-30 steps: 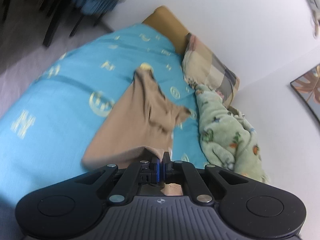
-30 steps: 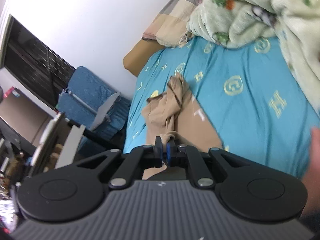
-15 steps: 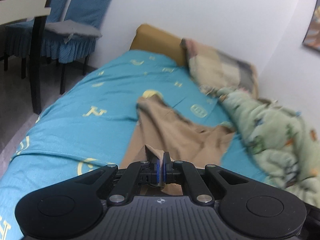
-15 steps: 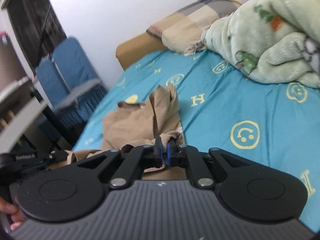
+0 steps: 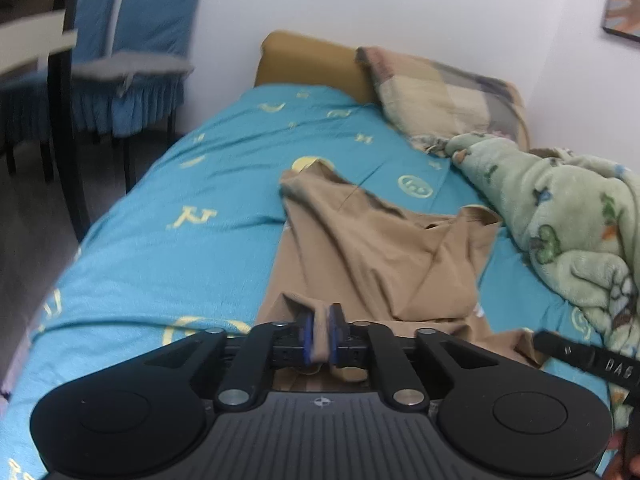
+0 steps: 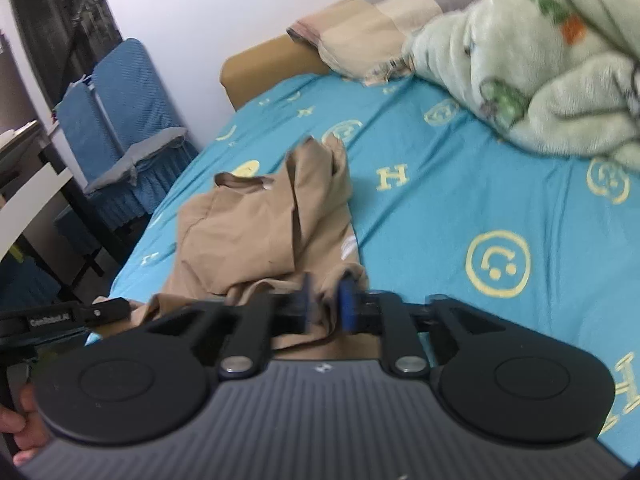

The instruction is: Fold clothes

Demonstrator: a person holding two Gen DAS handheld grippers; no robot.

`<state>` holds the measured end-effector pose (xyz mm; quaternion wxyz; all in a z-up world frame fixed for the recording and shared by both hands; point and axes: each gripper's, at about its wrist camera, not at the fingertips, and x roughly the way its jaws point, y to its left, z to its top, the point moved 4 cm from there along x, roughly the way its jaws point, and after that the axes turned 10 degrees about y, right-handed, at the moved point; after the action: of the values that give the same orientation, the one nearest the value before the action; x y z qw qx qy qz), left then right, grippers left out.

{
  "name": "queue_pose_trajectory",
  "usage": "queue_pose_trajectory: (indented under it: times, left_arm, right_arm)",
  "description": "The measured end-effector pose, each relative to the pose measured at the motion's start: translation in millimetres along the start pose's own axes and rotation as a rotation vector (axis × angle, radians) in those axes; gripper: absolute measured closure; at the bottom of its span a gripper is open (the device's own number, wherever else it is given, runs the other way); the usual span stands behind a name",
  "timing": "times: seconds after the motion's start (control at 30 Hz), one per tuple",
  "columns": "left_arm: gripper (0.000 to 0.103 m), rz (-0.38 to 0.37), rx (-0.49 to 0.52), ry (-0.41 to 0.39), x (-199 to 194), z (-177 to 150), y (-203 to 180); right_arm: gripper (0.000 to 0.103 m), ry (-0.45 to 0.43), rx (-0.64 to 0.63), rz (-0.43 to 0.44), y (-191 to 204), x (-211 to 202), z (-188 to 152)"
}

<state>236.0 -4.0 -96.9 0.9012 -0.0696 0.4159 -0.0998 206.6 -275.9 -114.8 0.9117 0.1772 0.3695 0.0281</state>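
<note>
A tan garment (image 5: 372, 248) lies rumpled on the turquoise bedsheet (image 5: 200, 216), stretching away from both grippers; it also shows in the right wrist view (image 6: 256, 236). My left gripper (image 5: 319, 332) has its jaws slightly apart with the garment's near hem between the blue pads. My right gripper (image 6: 326, 306) has its jaws wider apart, with a bunched edge of the same garment lying loosely between them. Both grippers are low over the near end of the bed, side by side.
A green patterned blanket (image 5: 568, 232) is heaped along the right side of the bed. A plaid pillow (image 5: 436, 96) leans on the tan headboard (image 5: 304, 60). Blue-covered chairs (image 5: 132, 60) and a table (image 5: 32, 44) stand left of the bed.
The garment has been lowered onto the bed. Both grippers, shut on the fabric earlier, have opened: the right widely, the left a little.
</note>
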Motion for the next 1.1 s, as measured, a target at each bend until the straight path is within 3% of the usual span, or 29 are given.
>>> queue_pose_trajectory:
  times: [0.03,0.07,0.2,0.5,0.7,0.93,1.1]
  left_arm:
    - [0.060,-0.002,0.015,-0.023,-9.2,-0.4,-3.6]
    - [0.051,-0.006,0.026,-0.045,-18.1,-0.9,-6.8]
    - [0.021,-0.018,0.053,-0.113,-52.7,-7.7,-16.4]
    - [0.011,0.005,0.096,-0.194,-114.6,-38.5,-31.6]
    - [0.010,-0.012,0.102,-0.196,-136.2,-55.4,-38.9]
    - [0.010,-0.087,0.016,-0.059,-128.0,-77.1,-38.3]
    - [0.010,-0.167,-0.207,0.162,-93.8,-100.6,-20.6]
  right_arm:
    - [0.029,-0.020,-0.008,-0.004,1.7,-5.9,0.4]
    - [0.015,-0.051,-0.008,-0.006,2.2,-14.2,0.5]
    - [0.018,-0.101,-0.010,0.003,6.1,-43.9,-0.5]
    - [0.018,-0.171,-0.083,-0.023,21.4,-100.1,-20.7]
    - [0.018,-0.200,-0.113,-0.039,27.8,-118.8,-31.4]
    - [0.018,-0.188,-0.092,-0.055,25.6,-122.1,-36.4]
    - [0.018,-0.148,-0.032,-0.048,17.8,-116.6,-37.8]
